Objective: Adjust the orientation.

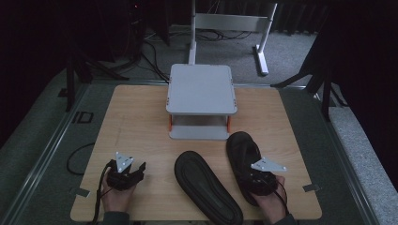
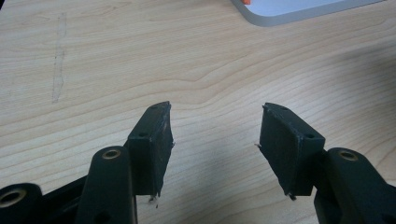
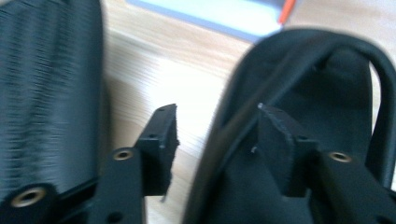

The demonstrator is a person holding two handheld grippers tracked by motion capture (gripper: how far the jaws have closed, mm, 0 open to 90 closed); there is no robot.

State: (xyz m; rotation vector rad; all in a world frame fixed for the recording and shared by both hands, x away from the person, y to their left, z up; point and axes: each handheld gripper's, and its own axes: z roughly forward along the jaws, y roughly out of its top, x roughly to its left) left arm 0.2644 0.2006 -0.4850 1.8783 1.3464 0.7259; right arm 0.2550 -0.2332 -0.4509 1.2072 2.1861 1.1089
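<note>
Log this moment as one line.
left hand-held gripper: open, over bare table | right hand-held gripper: open, astride right sandal edge | left sandal: sole up

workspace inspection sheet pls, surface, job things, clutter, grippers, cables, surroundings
surface: wooden tabletop, bare in front of the left hand-held gripper.
job's things: two black sandals; left sandal sole up, right sandal strap up, apart; grey two-level stand behind them.
clutter: nothing seen.
grippers: left hand-held gripper open over bare wood; right hand-held gripper open, jaws astride the right sandal's edge, not pressing.
cables: black cable on the mat at left; more on the floor behind.
surroundings: grey mat, white frame, dark room.
</note>
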